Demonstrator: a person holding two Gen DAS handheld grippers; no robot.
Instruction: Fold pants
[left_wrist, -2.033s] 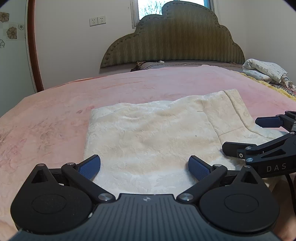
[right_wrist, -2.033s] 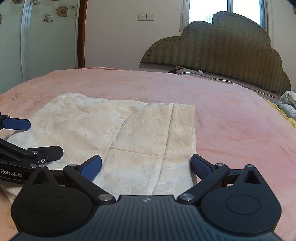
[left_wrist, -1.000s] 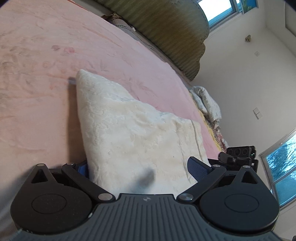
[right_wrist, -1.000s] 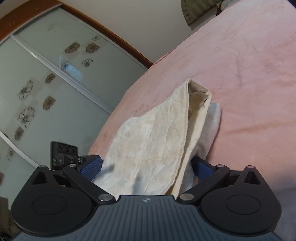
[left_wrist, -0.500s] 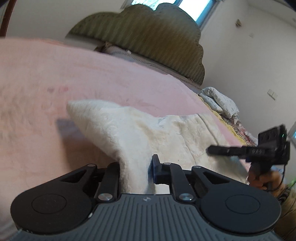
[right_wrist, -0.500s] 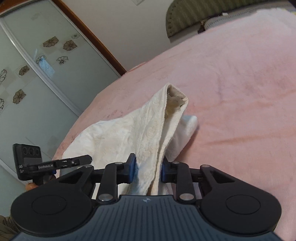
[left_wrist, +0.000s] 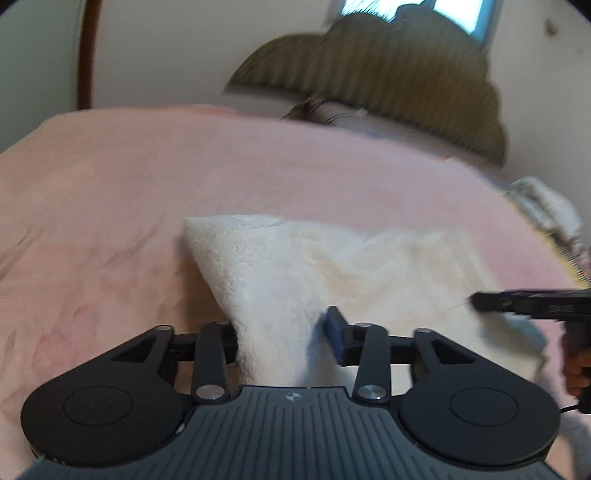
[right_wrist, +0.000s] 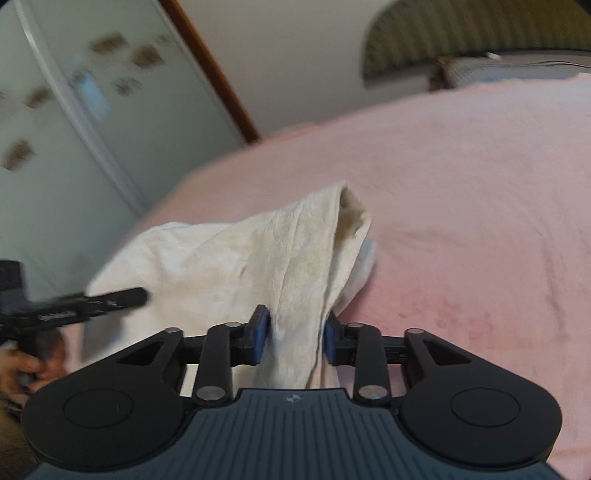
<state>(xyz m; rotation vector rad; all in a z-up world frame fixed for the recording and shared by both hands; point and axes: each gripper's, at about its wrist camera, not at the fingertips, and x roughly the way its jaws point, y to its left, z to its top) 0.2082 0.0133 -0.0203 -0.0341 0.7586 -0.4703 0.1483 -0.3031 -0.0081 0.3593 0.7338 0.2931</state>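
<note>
Bed (left_wrist: 110, 192): covered by a pink blanket (right_wrist: 461, 184) across its whole visible top; it carried every item listed. No container appeared in either view, so no contents could be recorded.

Headboard (left_wrist: 388, 74): olive green, scalloped outline, upright at the far edge of the bed, blurred in both views.

Wardrobe door (right_wrist: 55, 110): pale frosted panel with flower motifs, beyond the bed's left side in the right wrist view.

Pants (left_wrist: 314, 266): cream, textured fabric, partly folded, lying toward the near edge of the bed. The near edge was raised off the blanket at two points, one in each gripper; the far part rested on the blanket. In the right wrist view the layered end (right_wrist: 351, 210) stood up in a peak, with a lower layer beneath it on the blanket.

Bundle of white cloth (left_wrist: 546, 206): at the bed's right edge, well apart from the pants, blurred.

Left gripper (left_wrist: 280, 332): fingers drawn narrow, clamped on the left near portion of the pants, cloth bunched between the blue pads (left_wrist: 334, 328).

Right gripper (right_wrist: 295, 332): fingers drawn narrow, clamped on the right near portion, a thick fold of fabric pinched between its blue pads (right_wrist: 260, 328).
</note>
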